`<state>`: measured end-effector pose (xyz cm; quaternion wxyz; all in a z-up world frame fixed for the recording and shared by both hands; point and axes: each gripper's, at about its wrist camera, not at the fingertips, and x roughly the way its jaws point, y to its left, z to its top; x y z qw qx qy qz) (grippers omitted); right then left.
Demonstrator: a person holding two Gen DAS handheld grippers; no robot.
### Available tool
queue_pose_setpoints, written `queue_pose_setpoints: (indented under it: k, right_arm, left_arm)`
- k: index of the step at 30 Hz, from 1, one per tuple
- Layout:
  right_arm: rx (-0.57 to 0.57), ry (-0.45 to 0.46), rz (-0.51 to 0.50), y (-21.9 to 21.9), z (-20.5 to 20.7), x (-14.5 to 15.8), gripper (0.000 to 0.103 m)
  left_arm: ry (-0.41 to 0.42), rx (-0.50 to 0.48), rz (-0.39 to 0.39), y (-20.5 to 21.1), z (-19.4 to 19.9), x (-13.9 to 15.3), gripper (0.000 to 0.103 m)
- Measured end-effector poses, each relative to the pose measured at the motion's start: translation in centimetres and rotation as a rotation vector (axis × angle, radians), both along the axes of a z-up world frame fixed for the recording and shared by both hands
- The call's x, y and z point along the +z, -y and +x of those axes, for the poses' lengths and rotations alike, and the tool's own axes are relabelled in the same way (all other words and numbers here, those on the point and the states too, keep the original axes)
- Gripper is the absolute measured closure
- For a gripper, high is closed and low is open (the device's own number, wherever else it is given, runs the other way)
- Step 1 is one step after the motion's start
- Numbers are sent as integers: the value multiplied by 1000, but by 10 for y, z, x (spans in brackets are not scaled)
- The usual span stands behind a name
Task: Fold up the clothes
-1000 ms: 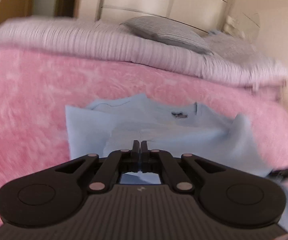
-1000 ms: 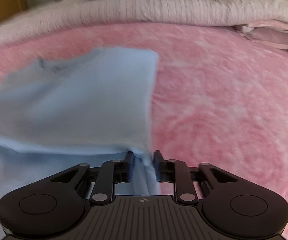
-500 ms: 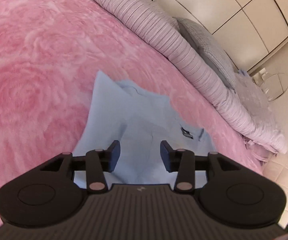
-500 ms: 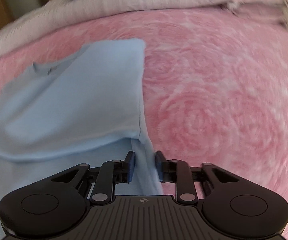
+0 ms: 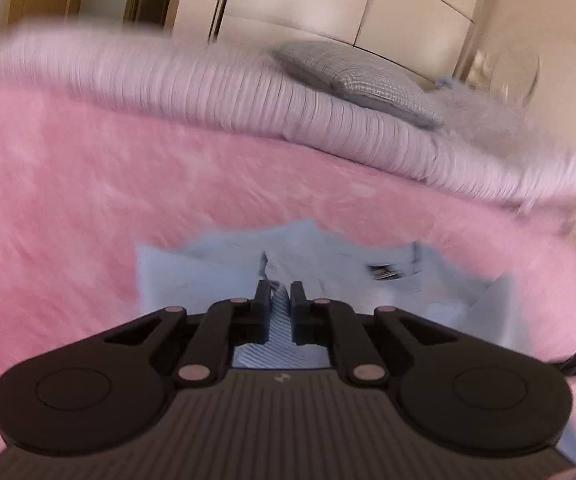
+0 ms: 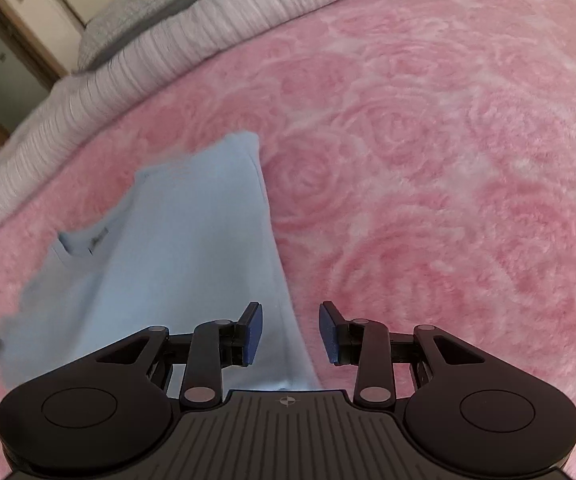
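Left gripper jaws narrow, pinching a fold of the blue shirt on the pink bed. Right gripper jaws wide, empty, straddling the shirt edge; only the left view shows the pillow

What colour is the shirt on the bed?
Light blue shirt, seen best from the right wrist camera.

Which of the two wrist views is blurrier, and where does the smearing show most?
Left wrist: blurrier, the pink blanket and striped duvet streaked; only the left gripper is crisp. Right wrist: rose pattern sharp, blue shirt smeared only at its left edge.
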<state>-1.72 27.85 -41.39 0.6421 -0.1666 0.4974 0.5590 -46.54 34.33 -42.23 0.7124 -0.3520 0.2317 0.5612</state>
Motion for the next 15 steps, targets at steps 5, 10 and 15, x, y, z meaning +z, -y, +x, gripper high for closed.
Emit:
queue_pose_setpoints:
  k: [5,10,15]
  right_arm:
    - [31,19,-2,6,-6,-18,67]
    - [108,107,37,14,-14,-5,67]
    - [277,274,66,32,-35,-7,67]
  left_arm:
    - [-35,26,24,10,-5,-12,92]
    - [13,35,169,17,-5,18,93]
    - [-9,-109,62,20,4,-1,93]
